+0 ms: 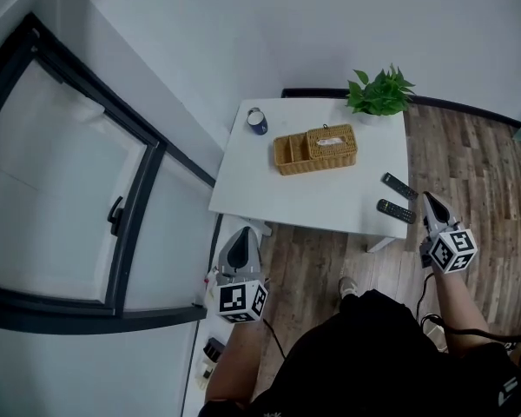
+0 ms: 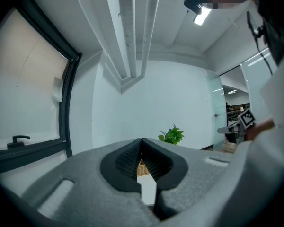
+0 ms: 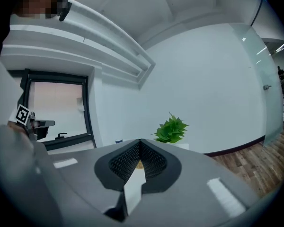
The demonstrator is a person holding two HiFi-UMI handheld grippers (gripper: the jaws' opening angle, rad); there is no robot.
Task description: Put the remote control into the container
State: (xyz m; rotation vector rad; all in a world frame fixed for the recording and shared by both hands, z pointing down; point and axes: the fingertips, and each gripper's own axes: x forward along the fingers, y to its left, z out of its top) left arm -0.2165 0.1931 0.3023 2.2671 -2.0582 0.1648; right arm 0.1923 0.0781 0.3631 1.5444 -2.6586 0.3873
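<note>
Two black remote controls lie on the white table [image 1: 330, 202] near its right front corner, one [image 1: 398, 185] farther back and one [image 1: 396, 211] nearer the edge. The wicker container [image 1: 315, 150] stands mid-table, with an open compartment on its left. My right gripper [image 1: 427, 196] hovers just off the table's right front corner, close to the remotes, its jaws shut and empty. My left gripper [image 1: 240, 232] is below the table's left front corner, over the floor, also shut with nothing in it. In both gripper views the jaws meet at their tips, left gripper [image 2: 141, 140] and right gripper [image 3: 140, 141].
A dark blue cup [image 1: 257, 122] stands at the table's back left corner and a potted green plant [image 1: 380, 91] at its back right. A window with a dark frame [image 1: 135, 200] fills the left side. Wood flooring [image 1: 482, 172] lies right of the table.
</note>
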